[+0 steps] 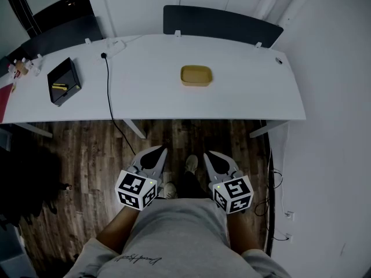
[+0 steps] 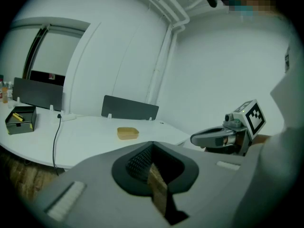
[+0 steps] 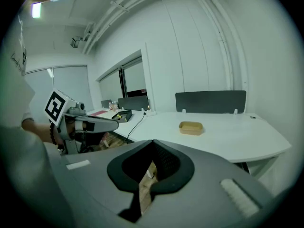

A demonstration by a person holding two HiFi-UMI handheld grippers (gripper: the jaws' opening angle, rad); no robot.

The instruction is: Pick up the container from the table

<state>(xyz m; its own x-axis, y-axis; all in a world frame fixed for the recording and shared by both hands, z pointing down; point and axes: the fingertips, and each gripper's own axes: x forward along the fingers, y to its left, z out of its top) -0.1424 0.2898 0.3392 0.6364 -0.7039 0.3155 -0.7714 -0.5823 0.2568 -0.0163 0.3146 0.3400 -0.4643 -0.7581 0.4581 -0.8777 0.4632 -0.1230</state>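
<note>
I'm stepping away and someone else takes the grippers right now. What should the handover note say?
Left gripper: jaws shut, empty, held low over the floor, short of the table.
Right gripper: jaws shut, empty, beside the left one.
Container: tan, sitting on the white table, untouched.
Done: nothing yet.
Left: step up to the table, open the jaws, grip the container, lift it.
</note>
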